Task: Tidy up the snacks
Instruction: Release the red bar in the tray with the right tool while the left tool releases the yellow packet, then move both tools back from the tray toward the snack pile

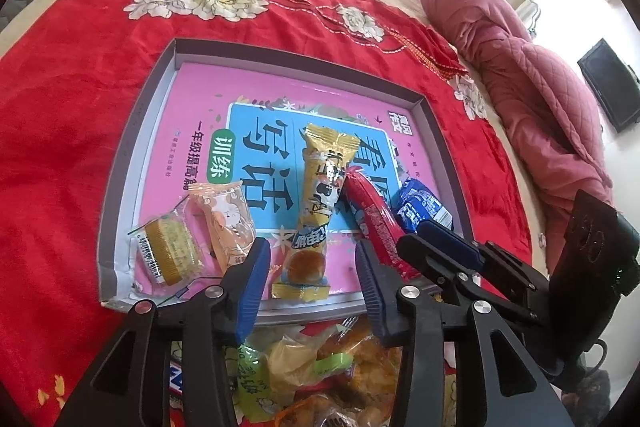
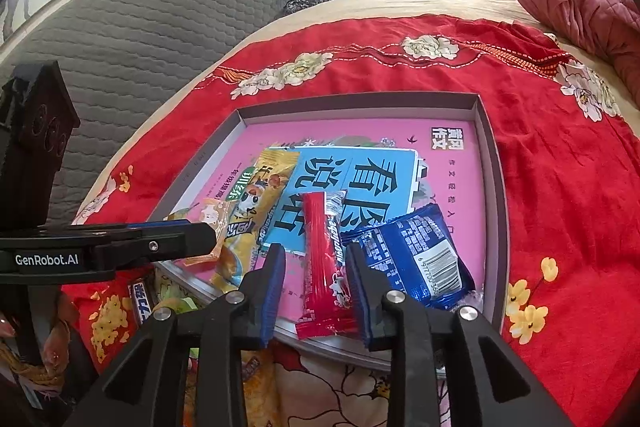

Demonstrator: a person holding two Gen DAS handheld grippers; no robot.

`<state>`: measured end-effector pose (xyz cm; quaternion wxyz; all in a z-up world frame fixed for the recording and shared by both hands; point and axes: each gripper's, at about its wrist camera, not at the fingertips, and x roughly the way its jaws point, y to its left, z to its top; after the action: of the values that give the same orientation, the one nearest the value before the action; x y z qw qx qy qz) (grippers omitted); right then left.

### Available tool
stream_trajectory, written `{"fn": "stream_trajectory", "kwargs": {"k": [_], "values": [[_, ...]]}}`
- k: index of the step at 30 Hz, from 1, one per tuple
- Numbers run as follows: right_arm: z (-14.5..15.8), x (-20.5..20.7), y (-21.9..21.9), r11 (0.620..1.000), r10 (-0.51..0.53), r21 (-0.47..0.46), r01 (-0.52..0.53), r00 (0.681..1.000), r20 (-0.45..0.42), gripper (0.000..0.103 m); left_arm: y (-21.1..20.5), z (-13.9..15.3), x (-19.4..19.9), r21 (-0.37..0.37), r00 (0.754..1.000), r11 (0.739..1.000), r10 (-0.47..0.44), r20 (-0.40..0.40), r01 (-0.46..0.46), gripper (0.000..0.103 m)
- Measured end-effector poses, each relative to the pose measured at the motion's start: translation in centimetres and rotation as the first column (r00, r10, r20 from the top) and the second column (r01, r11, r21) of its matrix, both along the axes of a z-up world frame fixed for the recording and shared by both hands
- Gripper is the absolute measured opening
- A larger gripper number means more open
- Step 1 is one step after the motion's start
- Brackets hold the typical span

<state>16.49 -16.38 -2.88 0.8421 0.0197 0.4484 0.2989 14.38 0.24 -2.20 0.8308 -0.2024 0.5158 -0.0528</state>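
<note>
1. Hovering over the near edge of the tray [image 1: 132, 163]: left gripper [image 1: 312, 259], jaws parted, straddling the bottom end of the yellow snack bar [image 1: 316, 203] without pressing it.
2. Hanging at the tray's 5 o'clock: right gripper [image 2: 316, 279], jaws slightly apart around the red snack stick [image 2: 322, 267], pads not clamping.
3. Lying just beside the stick at 3 o'clock: blue packet [image 2: 416, 259].
</note>
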Motion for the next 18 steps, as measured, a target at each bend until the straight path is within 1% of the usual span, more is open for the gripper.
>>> {"fn": "stream_trajectory", "kwargs": {"k": [10, 13, 15, 17, 18], "values": [[0.6, -0.3, -0.1, 1.0, 0.007, 0.012, -0.007, 1.0, 0.018, 0.031, 0.5, 1.1, -0.6, 0.003, 1.0, 1.0, 0.014, 0.019, -0.014, 0.047], [0.8, -0.4, -0.1, 1.0, 0.009, 0.019, -0.01, 1.0, 0.026, 0.031, 0.7, 1.3, -0.7, 0.003, 1.0, 1.0, 0.02, 0.021, -0.02, 0.053], [1.1, -0.4, -0.2, 1.0, 0.01, 0.021, -0.01, 1.0, 0.029, 0.031, 0.9, 1.5, -0.9, 0.001, 0.999, 1.0, 0.023, 0.025, -0.023, 0.055], [1.3, -0.5, -0.2, 1.0, 0.014, 0.026, -0.014, 0.999, 0.035, 0.033, 1.0, 1.7, -1.1, 0.001, 0.999, 1.0, 0.025, 0.026, -0.025, 0.055], [1.4, -0.5, -0.2, 1.0, 0.014, 0.027, -0.015, 0.999, 0.038, 0.037, 1.1, 1.8, -1.2, -0.001, 0.999, 1.0, 0.027, 0.026, -0.027, 0.055]]}}
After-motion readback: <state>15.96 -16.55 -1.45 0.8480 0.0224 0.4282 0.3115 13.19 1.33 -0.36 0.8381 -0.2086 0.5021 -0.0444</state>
